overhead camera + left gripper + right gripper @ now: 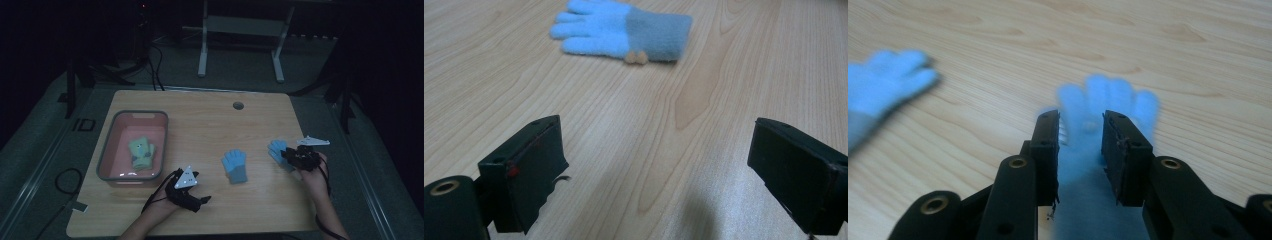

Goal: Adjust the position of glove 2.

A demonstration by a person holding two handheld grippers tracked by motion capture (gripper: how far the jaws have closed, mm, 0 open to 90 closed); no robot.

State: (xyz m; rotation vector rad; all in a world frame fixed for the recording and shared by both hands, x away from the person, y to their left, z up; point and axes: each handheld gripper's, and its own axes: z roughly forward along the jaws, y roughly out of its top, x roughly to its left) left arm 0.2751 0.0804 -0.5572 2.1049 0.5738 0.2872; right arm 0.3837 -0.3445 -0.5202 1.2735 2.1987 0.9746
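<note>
Two light blue gloves with grey cuffs are on the wooden table. One glove (235,166) lies flat at the middle, and it appears in the left gripper view (624,30) with a small tan bow at its cuff. My left gripper (202,200) rests low near the front edge with its jaws wide apart (664,170) and nothing between them. At the right, my right gripper (286,155) is shut on the other glove (275,149). In the right gripper view its jaws (1080,130) pinch the palm of that glove (1098,100), whose fingers point away. The middle glove (883,85) shows blurred at the left.
A pink basin with a grey rim (107,150) stands at the table's left and holds a green glove (141,152). A round cable hole (238,105) sits near the far edge. Beyond the table are a white stand's legs (202,65) and cables on the floor.
</note>
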